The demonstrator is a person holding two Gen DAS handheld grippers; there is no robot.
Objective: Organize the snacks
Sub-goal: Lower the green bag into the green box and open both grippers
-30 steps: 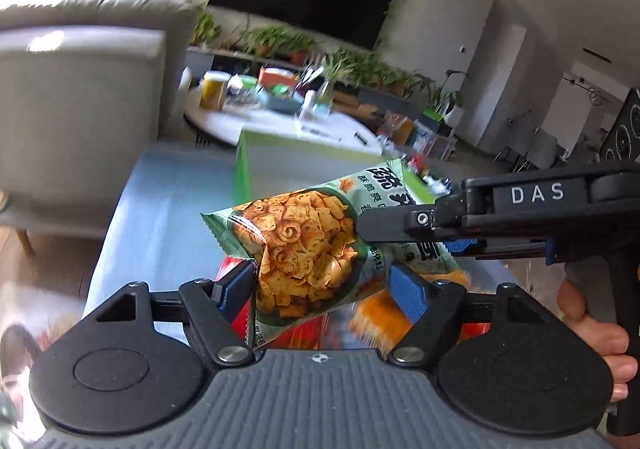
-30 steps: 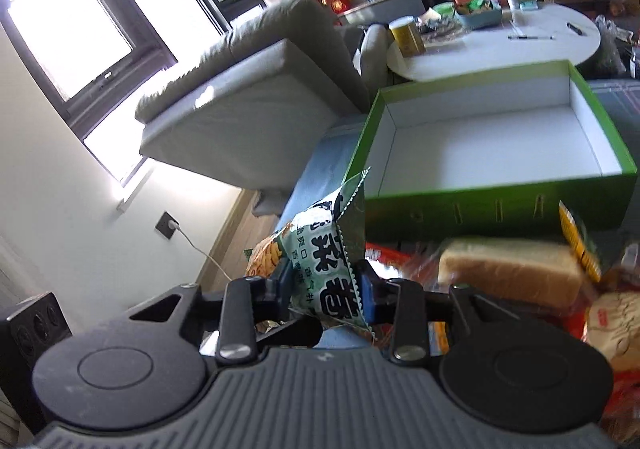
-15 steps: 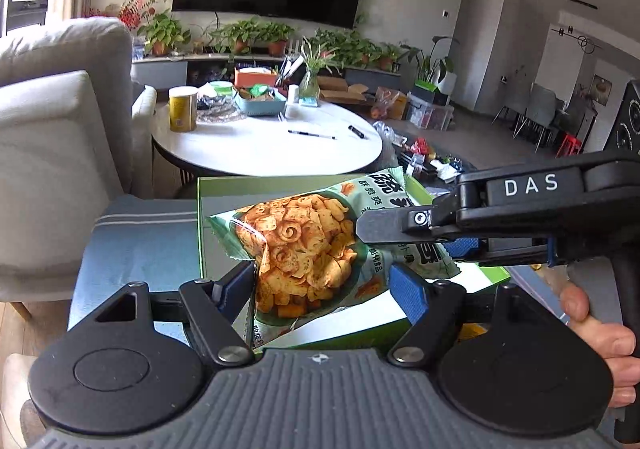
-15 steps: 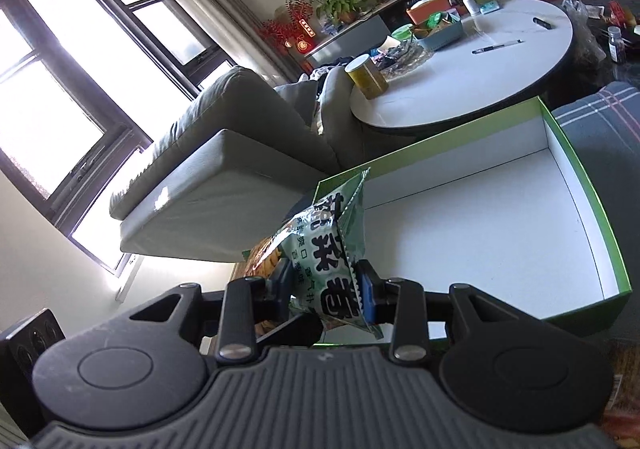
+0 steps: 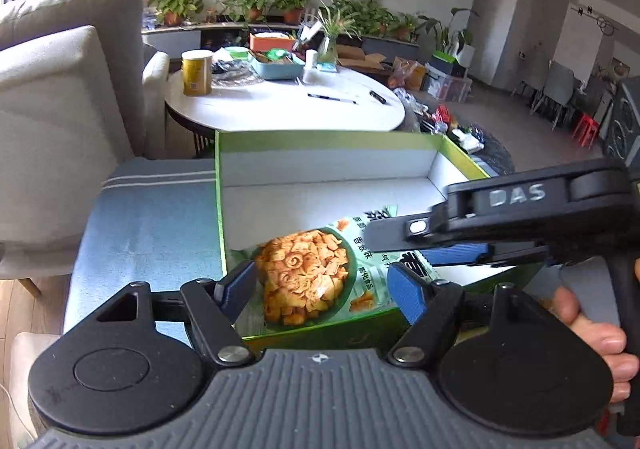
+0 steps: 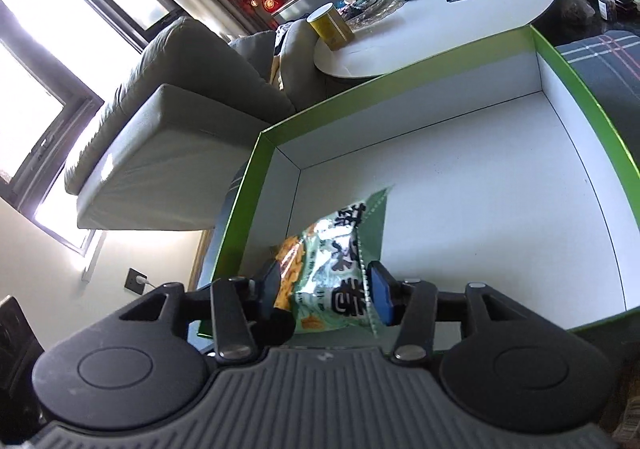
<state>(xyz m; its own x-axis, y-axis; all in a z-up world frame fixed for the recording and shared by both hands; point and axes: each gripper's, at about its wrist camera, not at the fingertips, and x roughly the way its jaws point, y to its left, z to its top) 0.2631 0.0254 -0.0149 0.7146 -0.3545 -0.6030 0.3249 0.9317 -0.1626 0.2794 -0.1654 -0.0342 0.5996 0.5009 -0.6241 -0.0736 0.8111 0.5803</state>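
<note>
Right gripper (image 6: 323, 291), just opened, seems clear of the snack bag (image 6: 340, 269); left gripper (image 5: 322, 283) straddles it over green box (image 6: 592, 105)

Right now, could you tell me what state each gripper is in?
Left gripper: jaws apart around the snack bag; grip cannot be told.
Right gripper: jaws have just been opening, open, bag between them.

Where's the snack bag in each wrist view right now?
Left wrist: snack bag low centre, between the left gripper's fingers, over the green box's near wall.
Right wrist: snack bag low centre, in the box's near-left corner.
Shared landmark: yellow can on the white table.
</note>
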